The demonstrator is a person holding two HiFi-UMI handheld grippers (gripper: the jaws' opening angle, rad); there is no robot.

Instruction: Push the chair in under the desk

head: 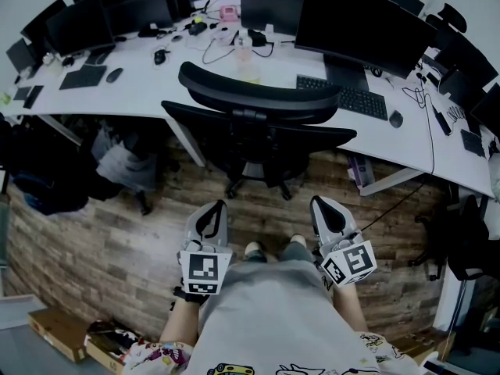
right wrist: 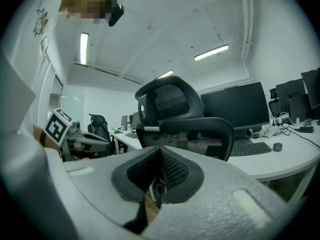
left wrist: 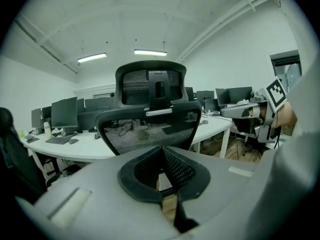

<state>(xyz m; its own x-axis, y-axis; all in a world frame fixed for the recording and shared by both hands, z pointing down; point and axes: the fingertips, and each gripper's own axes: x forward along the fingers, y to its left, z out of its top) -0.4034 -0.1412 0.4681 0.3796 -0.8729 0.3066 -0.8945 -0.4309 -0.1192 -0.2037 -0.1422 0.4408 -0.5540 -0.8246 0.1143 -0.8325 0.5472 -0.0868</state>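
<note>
Close under the head camera is the person's grey top (head: 273, 319), and just beyond it the left gripper (head: 213, 207) and right gripper (head: 322, 202) are held side by side over the wood floor (head: 117, 233). Each has its jaws pressed together on nothing, and both point at the black mesh office chair (head: 258, 123), well apart from it. The chair faces the white desk (head: 141, 84), its backrest toward the person and at the desk's front edge, its headrest (head: 258, 84) overlapping the desktop beside a keyboard (head: 348, 96). The wheeled base (head: 258, 180) shows on the floor in front. The backrest hides the seat, so I cannot tell how far under it sits. This fits a chair waiting for a shove as well as one already tucked in with the grippers drawn clear. Any push would call for closed jaws laid flat against the backrest
</note>
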